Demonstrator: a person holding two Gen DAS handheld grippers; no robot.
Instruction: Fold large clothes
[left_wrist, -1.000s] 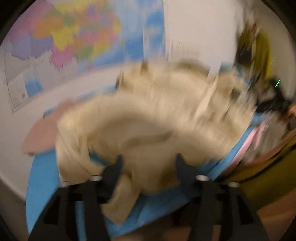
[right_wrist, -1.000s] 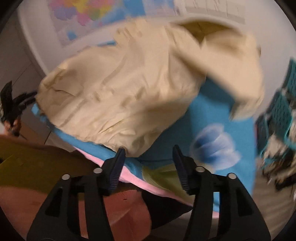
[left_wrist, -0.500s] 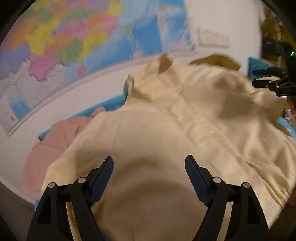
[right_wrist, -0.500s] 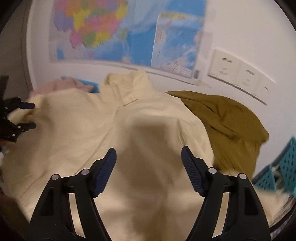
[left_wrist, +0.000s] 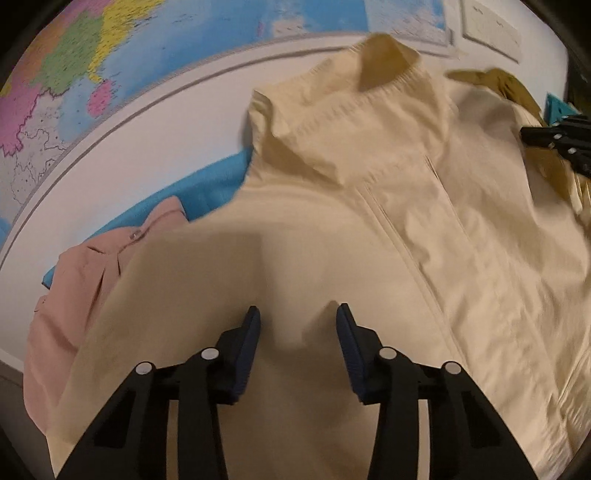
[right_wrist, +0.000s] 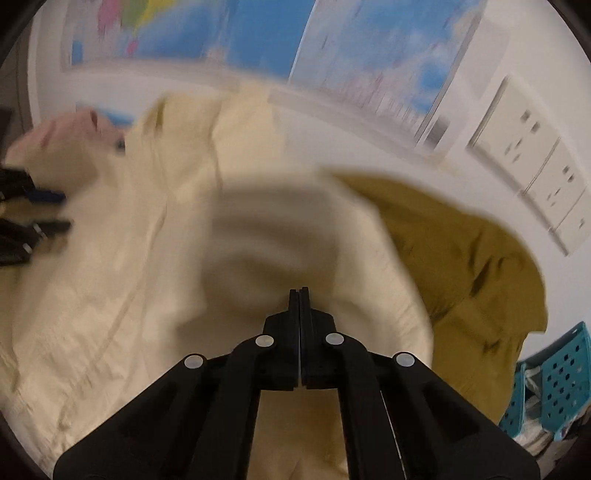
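Cream jacket (left_wrist: 388, 236) now spread front-up over blue bed cover (left_wrist: 218, 181), tossed no longer; left gripper (left_wrist: 297, 332) closing above cloth, right gripper (right_wrist: 299, 295) shut, nothing visibly pinched; ready for folding.

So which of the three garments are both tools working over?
The cream jacket with the ribbed collar, spread in the middle. The pink garment lies at its left edge, the olive one at its right.
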